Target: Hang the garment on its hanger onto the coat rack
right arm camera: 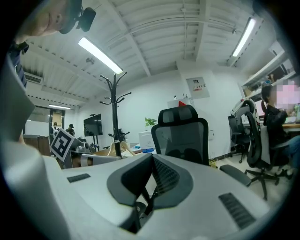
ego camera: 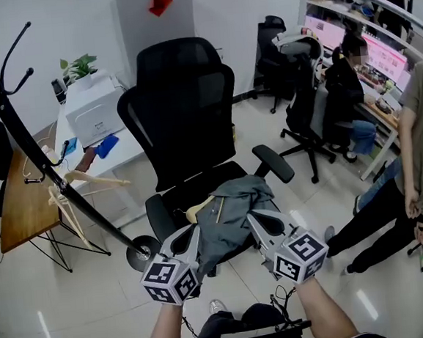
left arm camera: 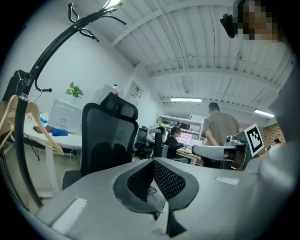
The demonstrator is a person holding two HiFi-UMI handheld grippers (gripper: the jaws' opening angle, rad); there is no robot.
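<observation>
Both jaws on my left gripper (left arm camera: 153,162) are pressed together with nothing between them. My right gripper (right arm camera: 152,157) is the same: pads meeting, nothing held.

From the head view, the grey garment (ego camera: 233,210) lies crumpled on the seat of the black office chair (ego camera: 184,108), with its lower part spilling over the seat's front edge towards me. One pale wooden arm of the hanger (ego camera: 199,208) sticks out at the garment's left side. Its long axis runs roughly across the seat, with the exposed end pointing left and slightly towards me, on the coat rack's side. The hook cannot be made out under the cloth.

My two grippers sit low in front of the chair, one on each side of the hanging cloth, near it.

The black coat rack (ego camera: 17,130) stands left of the chair, with bare wooden hangers (ego camera: 80,183) on it.
</observation>
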